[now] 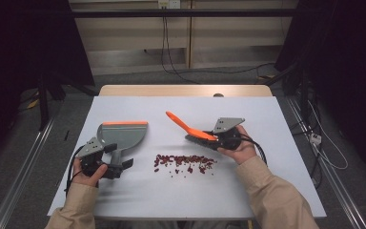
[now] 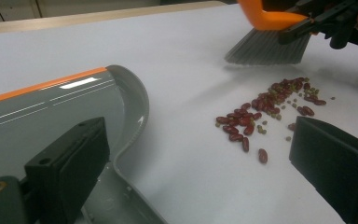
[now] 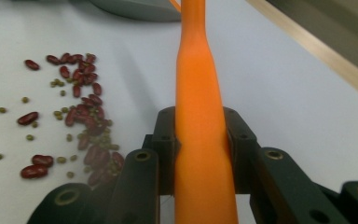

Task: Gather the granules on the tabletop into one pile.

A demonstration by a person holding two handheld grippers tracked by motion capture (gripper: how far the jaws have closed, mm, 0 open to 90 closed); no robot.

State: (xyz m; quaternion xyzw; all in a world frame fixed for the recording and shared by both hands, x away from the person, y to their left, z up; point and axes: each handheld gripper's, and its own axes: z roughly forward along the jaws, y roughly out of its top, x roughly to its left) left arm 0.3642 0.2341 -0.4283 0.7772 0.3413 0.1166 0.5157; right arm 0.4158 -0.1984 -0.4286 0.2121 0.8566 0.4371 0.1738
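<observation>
A grey dustpan [image 1: 121,133] with an orange front edge lies at the left of the white table [image 1: 267,186], its handle pointing toward me. My left gripper [image 1: 119,164] stands open by that handle; in the left gripper view the dustpan [image 2: 51,107] sits beside the left jaw, and the jaws are wide apart [image 2: 198,135]. My right gripper [image 1: 219,138] is shut on the orange handle of a brush [image 3: 198,93]. Its grey bristles [image 2: 265,46] hang just behind a loose heap of red and small green beans [image 1: 183,162].
A wooden strip [image 1: 186,89] runs along the table's far edge. Cables [image 1: 324,148] lie on the floor to the right, and dark curtains stand on both sides. Bare tabletop stretches in front of the beans and behind the brush.
</observation>
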